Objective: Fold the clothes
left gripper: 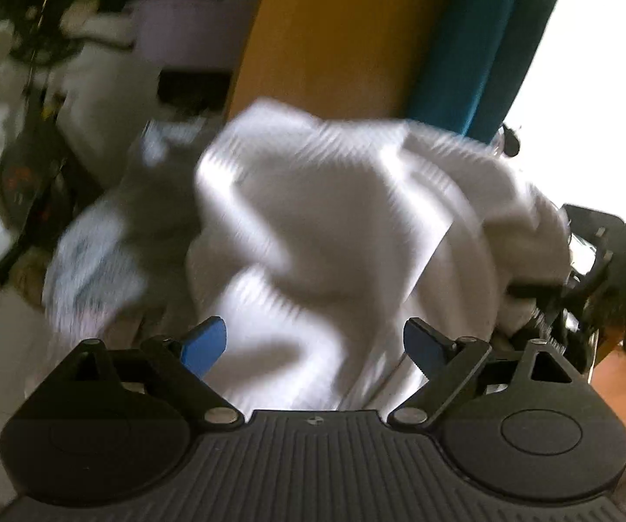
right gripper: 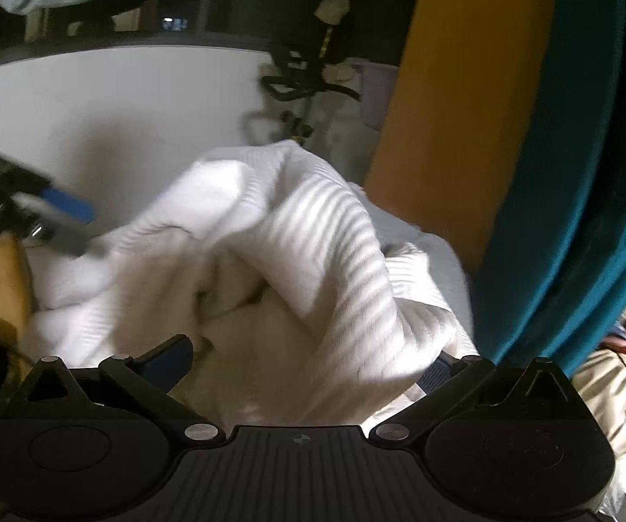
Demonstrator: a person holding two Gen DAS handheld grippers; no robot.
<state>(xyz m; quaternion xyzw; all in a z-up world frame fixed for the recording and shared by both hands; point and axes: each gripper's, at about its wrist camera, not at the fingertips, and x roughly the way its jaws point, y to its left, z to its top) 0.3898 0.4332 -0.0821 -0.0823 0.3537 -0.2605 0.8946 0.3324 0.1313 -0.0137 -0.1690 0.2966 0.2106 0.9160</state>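
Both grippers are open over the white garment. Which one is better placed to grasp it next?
Probably the right gripper: the white ribbed garment already drapes over one of its fingers.

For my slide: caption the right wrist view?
Open right claw over a crumpled white ribbed garment on a white surface.

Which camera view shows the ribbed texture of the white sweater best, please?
The right wrist view: the white sweater shows clear ribbing across its raised fold. The left wrist view shows the same sweater crumpled but motion-blurred, ribbing only faint.
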